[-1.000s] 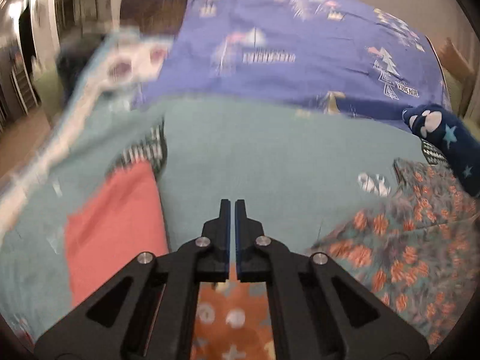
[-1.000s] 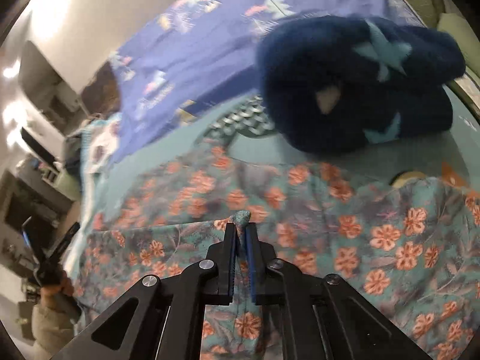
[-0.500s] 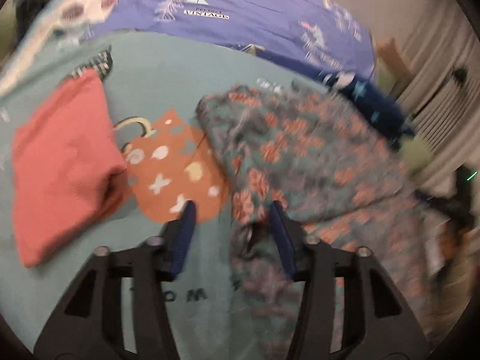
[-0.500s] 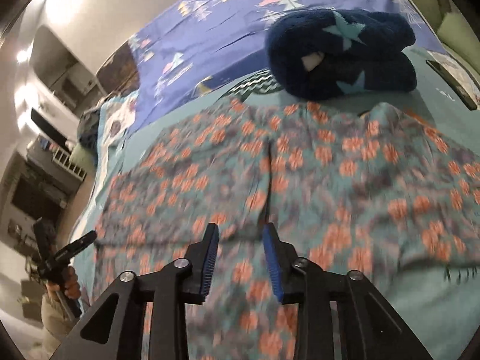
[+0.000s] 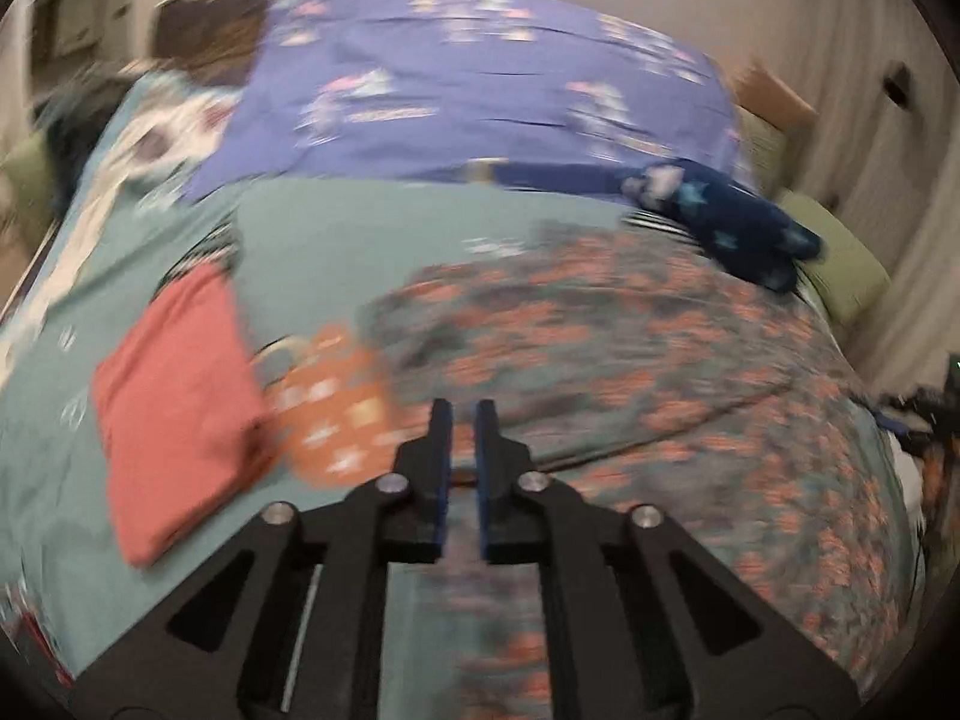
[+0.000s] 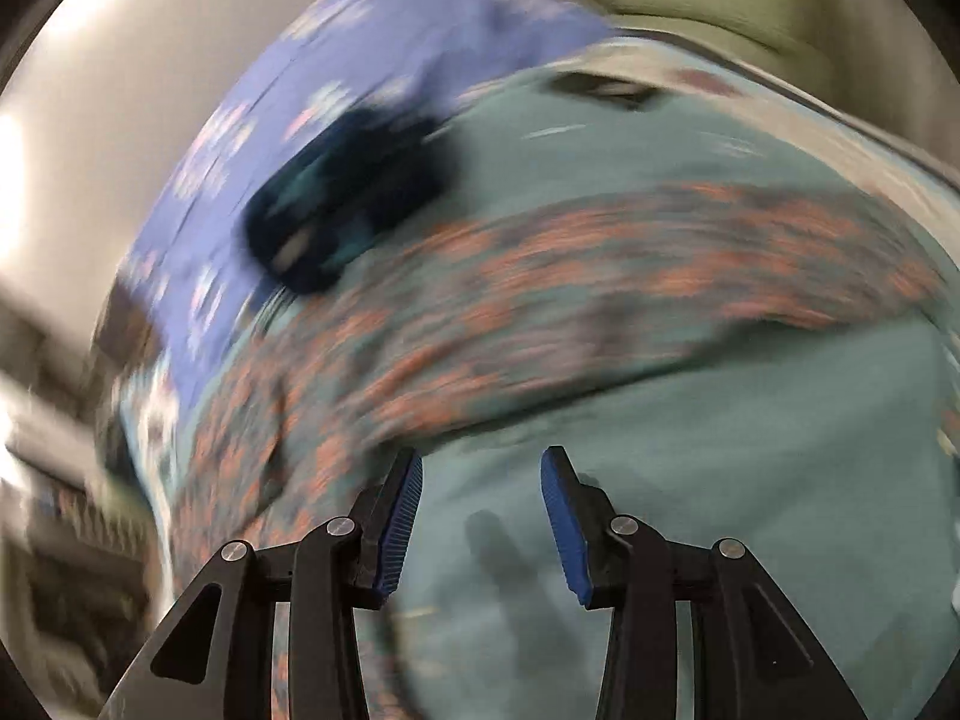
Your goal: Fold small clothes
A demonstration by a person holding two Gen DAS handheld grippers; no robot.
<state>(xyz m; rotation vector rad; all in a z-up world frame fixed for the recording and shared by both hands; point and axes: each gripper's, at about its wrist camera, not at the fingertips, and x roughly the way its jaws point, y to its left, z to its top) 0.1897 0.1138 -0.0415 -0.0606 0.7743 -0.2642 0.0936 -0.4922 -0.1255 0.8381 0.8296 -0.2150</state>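
Note:
A teal garment with orange flowers (image 5: pixel 630 360) lies spread on the teal bedsheet (image 5: pixel 360 240); it also shows in the right wrist view (image 6: pixel 540 276). My left gripper (image 5: pixel 463 420) has its jaws nearly together at the garment's near edge; blur hides whether cloth is pinched between them. My right gripper (image 6: pixel 480 480) is open and empty over bare sheet, just right of the garment's edge. A folded red garment (image 5: pixel 174 402) lies at the left. A folded navy star-print garment (image 5: pixel 732 222) lies at the back; it also shows in the right wrist view (image 6: pixel 348 192).
A purple printed blanket (image 5: pixel 480 102) covers the far half of the bed. An orange print on the sheet (image 5: pixel 330 408) sits between the red garment and the floral one. Green cushions (image 5: pixel 840 264) lie at the right. Both views are blurred by motion.
My left gripper went from shut to open and has now nearly closed at the floral garment's edge. My right gripper let go of the floral cloth, opened wide and swung right over bare sheet.

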